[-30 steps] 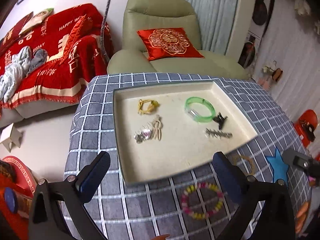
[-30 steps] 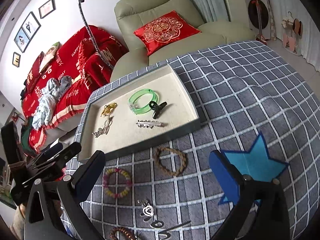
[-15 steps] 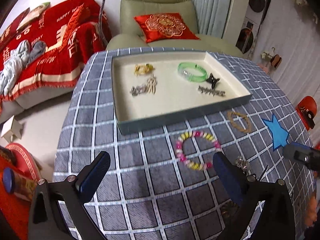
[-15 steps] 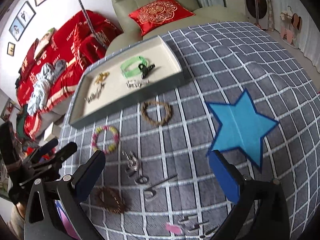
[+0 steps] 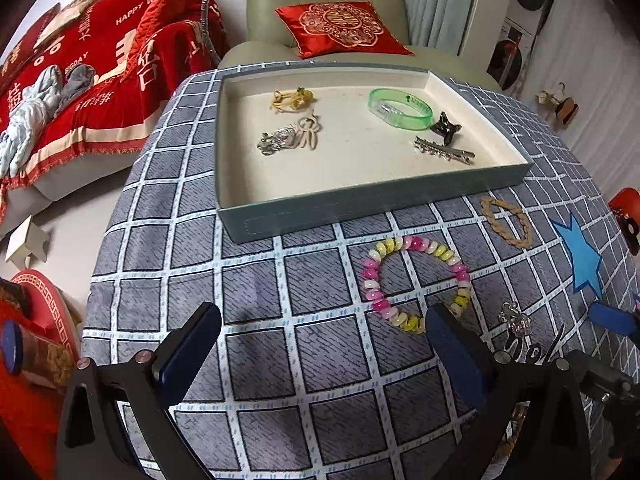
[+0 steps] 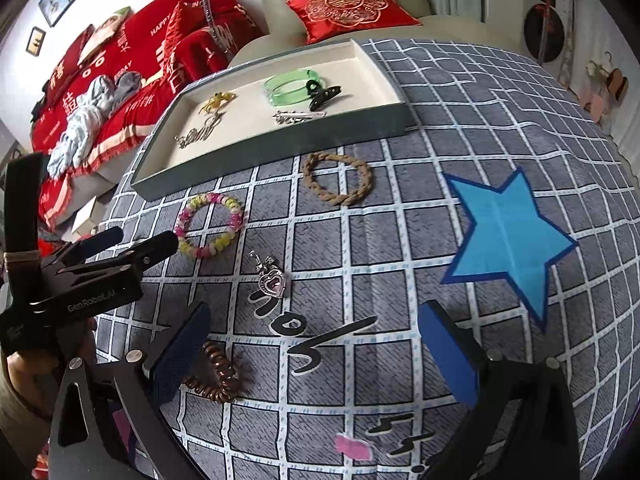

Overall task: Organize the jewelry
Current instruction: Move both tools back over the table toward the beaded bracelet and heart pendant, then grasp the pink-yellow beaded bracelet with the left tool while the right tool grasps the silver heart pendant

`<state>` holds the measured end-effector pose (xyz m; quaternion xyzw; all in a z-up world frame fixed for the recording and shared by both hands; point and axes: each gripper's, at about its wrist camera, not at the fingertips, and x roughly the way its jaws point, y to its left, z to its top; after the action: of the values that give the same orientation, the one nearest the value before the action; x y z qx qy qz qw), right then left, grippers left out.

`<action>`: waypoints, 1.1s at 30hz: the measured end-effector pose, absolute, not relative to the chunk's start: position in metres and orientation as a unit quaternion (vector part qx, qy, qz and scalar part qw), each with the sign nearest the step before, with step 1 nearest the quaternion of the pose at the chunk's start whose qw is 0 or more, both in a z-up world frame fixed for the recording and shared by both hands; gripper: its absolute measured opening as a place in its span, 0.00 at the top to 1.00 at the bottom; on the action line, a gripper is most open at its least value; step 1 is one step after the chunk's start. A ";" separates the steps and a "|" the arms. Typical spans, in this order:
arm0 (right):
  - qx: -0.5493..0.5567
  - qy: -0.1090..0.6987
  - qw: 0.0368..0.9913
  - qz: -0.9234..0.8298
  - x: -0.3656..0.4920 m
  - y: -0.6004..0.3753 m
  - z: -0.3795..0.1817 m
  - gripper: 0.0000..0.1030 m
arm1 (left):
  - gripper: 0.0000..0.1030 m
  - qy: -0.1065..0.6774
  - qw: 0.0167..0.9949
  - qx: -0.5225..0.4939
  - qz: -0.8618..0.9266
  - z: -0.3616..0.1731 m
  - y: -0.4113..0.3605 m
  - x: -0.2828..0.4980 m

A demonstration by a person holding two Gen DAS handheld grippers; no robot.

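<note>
While both grippers hang spread wide and empty above the grey checked tablecloth [image 5: 256,288], the pink-and-yellow beaded bracelet [image 5: 416,282] lies just ahead of the left gripper [image 5: 320,350], near the right gripper's [image 6: 316,354] brown coiled hair tie [image 6: 214,378].

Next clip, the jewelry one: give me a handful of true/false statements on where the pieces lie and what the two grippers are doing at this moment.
1. The green bangle lies inside the tray. True.
2. The pink and yellow bead bracelet is in the tray. False: it lies on the checked cloth in front of the tray.
3. The left gripper is shut on a bracelet. False: it is open and holds nothing.
4. The braided tan ring lies outside the tray. True.
5. The right gripper is open above the cloth. True.
6. The heart pendant lies on the blue star. False: it lies on the cloth, left of the star.
</note>
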<state>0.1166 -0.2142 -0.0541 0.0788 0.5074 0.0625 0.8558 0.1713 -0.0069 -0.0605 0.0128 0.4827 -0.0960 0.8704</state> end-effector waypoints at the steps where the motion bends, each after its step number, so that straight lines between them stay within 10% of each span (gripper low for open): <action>1: 0.077 0.508 0.856 0.064 0.118 -0.213 -0.056 0.00 | 0.00 0.483 0.870 0.016 -0.097 -0.061 -0.008 0.172; 15: 0.022 0.513 0.854 0.088 0.131 -0.184 -0.068 0.31 | 0.01 0.486 0.868 0.024 -0.099 -0.068 -0.022 0.181; 24: -0.024 0.501 0.861 0.089 0.134 -0.167 -0.069 0.59 | 0.30 0.470 0.874 0.048 -0.117 -0.063 -0.036 0.178; 28: -0.040 0.499 0.862 0.085 0.132 -0.162 -0.069 0.81 | 0.72 0.464 0.875 0.053 -0.128 -0.060 -0.039 0.176; 33: -0.021 0.501 0.861 0.082 0.130 -0.168 -0.067 0.81 | 0.75 0.470 0.871 0.027 -0.144 -0.058 -0.032 0.173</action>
<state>0.1299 -0.1676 -0.0673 -0.0209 0.5009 0.0823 0.8613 0.1734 -0.0316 -0.0581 0.0269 0.4697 -0.1440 0.8706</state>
